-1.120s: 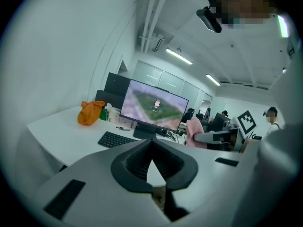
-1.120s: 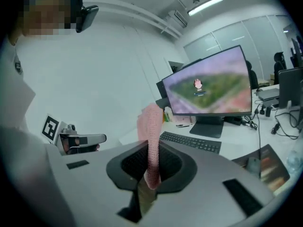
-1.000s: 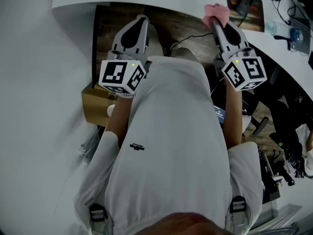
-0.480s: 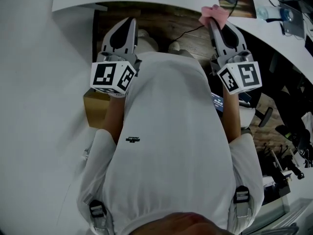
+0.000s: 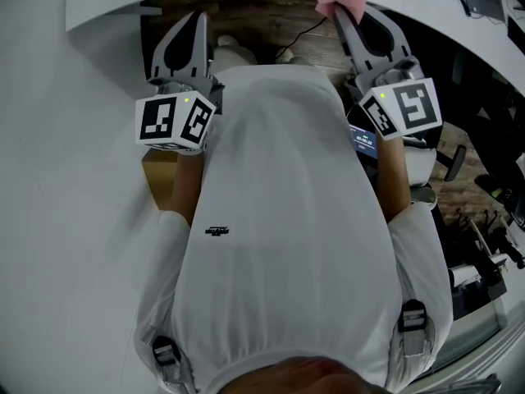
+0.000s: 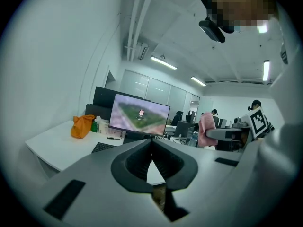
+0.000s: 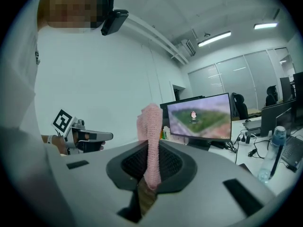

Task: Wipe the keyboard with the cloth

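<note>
**Cloth in hand, keyboard not yet reached**

The right gripper point(image 7: 150, 171) is clamped on the pink cloth point(image 7: 151, 126), which stands up out of its jaws. The left gripper point(image 6: 152, 157) is pinched together on nothing. The keyboard point(image 6: 105, 147) lies on the white desk point(image 6: 57, 145) before the monitor point(image 6: 139, 115), well apart from the cloth. This looks like the approach: next, the cloth goes down onto the keys.

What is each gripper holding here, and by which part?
The right gripper holds the pink knitted cloth, its fingers pinching one end while the rest sticks out past their tips. The left gripper is shut on nothing.
</note>
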Tool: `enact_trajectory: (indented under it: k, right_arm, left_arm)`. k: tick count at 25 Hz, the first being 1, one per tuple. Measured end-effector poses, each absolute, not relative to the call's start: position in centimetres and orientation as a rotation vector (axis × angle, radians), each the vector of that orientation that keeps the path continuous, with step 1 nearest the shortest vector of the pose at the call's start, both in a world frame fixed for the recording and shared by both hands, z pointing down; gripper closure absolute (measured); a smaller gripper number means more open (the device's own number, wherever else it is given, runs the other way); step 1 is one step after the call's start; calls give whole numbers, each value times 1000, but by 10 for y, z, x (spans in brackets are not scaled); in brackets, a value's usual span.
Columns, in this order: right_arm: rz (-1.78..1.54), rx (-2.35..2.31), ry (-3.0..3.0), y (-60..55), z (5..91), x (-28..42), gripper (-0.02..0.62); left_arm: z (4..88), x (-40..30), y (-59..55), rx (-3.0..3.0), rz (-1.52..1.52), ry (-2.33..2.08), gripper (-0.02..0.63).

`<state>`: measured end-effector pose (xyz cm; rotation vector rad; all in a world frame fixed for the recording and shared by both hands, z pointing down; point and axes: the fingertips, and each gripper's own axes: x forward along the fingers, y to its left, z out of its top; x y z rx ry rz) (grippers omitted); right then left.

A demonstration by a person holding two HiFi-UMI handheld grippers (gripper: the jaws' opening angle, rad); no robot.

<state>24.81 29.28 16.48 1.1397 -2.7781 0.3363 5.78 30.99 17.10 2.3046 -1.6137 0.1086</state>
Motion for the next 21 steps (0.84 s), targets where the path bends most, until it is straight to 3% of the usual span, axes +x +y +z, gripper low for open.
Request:
enact_trajectory:
  k: [21]
  right_arm:
    - [336, 1177, -2748, 295, 169, 268, 561]
  left_arm:
    - [167, 81, 309, 2310, 98, -1575, 588]
